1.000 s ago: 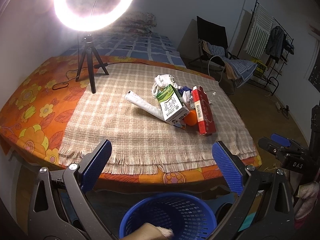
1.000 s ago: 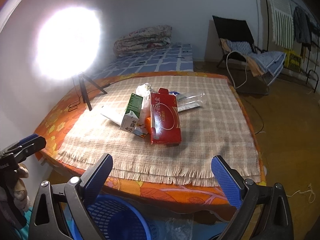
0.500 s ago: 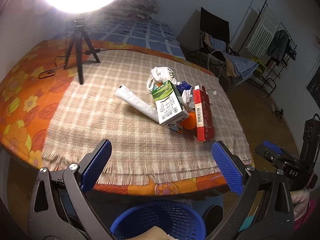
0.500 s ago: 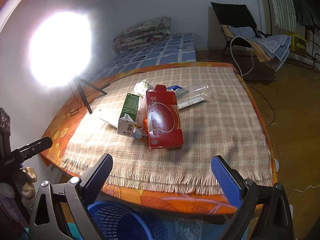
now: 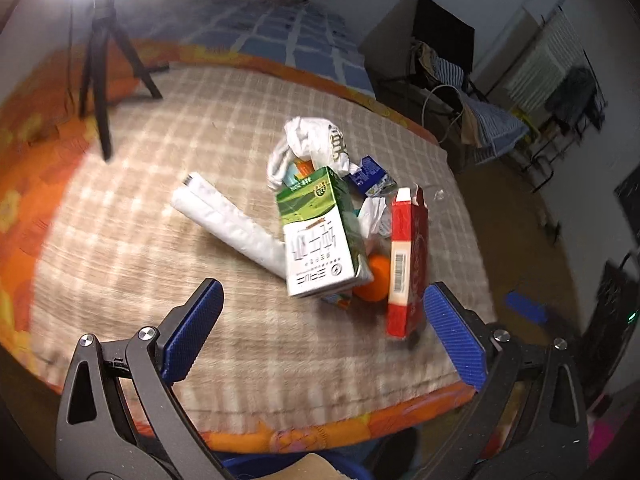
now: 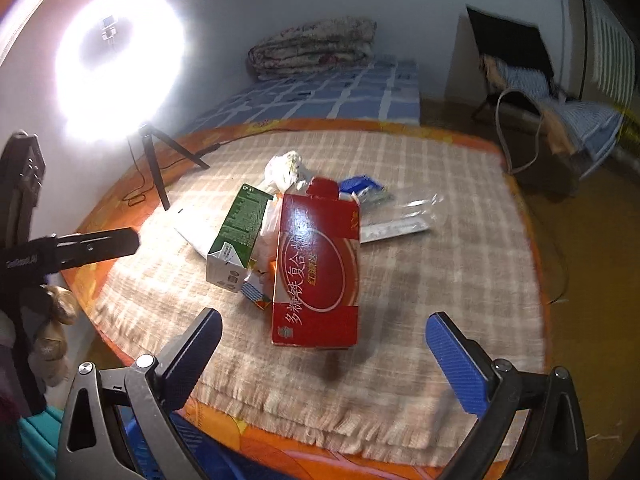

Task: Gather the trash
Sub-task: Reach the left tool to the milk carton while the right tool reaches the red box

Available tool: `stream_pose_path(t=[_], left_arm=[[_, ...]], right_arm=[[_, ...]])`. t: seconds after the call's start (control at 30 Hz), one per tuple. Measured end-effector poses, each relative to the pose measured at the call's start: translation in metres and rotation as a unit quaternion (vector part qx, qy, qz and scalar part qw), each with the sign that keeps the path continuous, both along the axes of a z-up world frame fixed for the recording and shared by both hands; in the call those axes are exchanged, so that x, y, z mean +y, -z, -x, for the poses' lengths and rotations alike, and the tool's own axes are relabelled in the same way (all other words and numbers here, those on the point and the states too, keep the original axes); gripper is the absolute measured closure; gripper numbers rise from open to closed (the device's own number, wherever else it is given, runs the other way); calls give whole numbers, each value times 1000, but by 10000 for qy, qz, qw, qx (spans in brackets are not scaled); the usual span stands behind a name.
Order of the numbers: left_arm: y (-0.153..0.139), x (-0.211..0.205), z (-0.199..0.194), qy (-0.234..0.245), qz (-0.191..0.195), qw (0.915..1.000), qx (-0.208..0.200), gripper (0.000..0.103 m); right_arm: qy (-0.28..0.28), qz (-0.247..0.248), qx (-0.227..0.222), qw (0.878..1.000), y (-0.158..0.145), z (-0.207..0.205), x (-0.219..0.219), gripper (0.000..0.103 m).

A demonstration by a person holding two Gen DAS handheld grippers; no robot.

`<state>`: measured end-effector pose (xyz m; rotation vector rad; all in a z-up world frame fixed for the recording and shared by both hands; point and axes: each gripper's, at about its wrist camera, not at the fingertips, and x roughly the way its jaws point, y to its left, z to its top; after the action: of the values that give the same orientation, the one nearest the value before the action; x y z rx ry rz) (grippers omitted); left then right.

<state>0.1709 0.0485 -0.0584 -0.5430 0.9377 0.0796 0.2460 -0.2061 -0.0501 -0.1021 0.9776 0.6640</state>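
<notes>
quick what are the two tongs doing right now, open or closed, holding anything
Left tongs: open, holding nothing, over the table edge facing the trash pile.
Right tongs: open, holding nothing, in front of the red box.

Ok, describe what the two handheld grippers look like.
The left gripper and right gripper look alike: black clamp-style frames with triangular cutouts and silver screws, carrying two fingers faced with ribbed blue pads. White lettering marks the left gripper's black body in the right view.

Trash pile point(image 5: 336, 228) on checked cloth point(image 5: 160, 248)
</notes>
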Motion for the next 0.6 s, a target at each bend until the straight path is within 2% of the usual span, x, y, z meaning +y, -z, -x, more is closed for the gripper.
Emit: stream_pose_path(t=[0.3, 0.43, 0.6], left_arm=[[31, 19, -41, -177, 680, 9972, 240, 3], [41, 19, -56, -159, 664, 9972, 308, 5], [60, 23, -67, -178, 782, 9955, 507, 13]], right_arm=[[5, -240, 547, 9982, 33, -33, 14, 0], [-15, -194, 577, 9981, 40, -41, 23, 0], [-55, -84, 549, 9984, 46, -50, 34, 0]])
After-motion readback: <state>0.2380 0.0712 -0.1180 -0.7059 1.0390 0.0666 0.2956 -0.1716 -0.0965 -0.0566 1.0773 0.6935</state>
